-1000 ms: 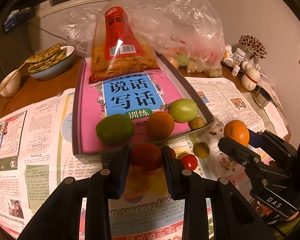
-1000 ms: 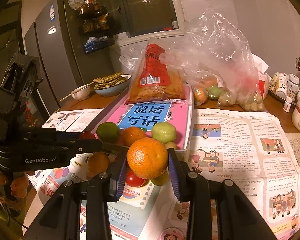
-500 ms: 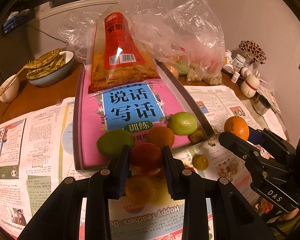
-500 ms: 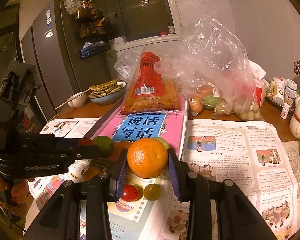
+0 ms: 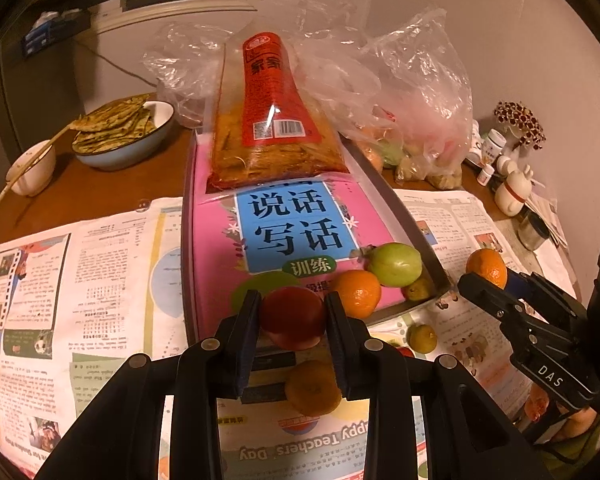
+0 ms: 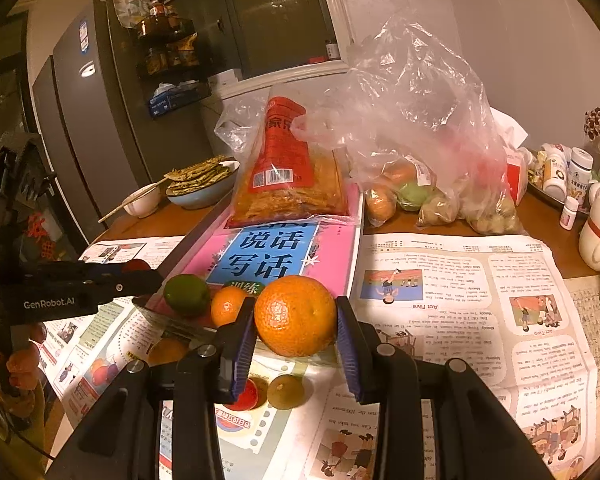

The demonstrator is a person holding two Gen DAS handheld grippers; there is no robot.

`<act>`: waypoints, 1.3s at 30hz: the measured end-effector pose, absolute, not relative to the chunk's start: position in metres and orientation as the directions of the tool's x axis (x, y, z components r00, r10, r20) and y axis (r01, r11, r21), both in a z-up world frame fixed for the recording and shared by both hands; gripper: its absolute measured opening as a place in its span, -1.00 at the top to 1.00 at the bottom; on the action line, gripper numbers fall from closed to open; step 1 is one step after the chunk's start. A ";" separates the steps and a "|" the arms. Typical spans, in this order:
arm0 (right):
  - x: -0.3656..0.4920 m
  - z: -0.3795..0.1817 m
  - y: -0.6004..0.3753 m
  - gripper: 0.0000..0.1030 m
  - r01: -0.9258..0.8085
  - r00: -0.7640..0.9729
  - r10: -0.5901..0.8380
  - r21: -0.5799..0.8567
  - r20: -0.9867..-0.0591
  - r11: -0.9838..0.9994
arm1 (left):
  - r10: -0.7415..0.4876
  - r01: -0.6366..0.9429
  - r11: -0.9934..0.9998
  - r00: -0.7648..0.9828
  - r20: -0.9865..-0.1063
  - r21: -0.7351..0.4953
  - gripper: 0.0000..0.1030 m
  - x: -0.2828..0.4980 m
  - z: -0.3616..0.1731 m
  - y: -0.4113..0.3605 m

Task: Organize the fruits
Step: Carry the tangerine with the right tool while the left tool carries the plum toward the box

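Two claws, one fruit each: left claw [image 5: 292, 322] grips a red fruit [image 5: 293, 320], right claw [image 6: 296, 336] an orange [image 6: 295, 314].

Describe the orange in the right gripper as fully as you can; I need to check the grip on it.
The orange is round, bright and dimpled, with a glossy peel and no visible damage. It sits clamped between the right gripper's blue pads, one on each side, held clear above the newspaper. The tray's near end lies behind it. From the left wrist view it shows at the gripper's tip. Nothing else touches it.
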State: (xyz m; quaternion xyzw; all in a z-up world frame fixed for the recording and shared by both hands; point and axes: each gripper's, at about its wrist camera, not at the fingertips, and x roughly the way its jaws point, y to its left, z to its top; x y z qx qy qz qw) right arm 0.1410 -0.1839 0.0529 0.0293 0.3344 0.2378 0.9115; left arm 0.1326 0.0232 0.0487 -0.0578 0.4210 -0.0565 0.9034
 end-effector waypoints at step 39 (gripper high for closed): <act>0.155 0.052 -0.172 0.26 -0.419 0.660 0.445 0.196 -0.605 0.887 | -0.062 -0.001 0.997 0.600 -0.798 -0.078 0.36 0.146 0.015 0.039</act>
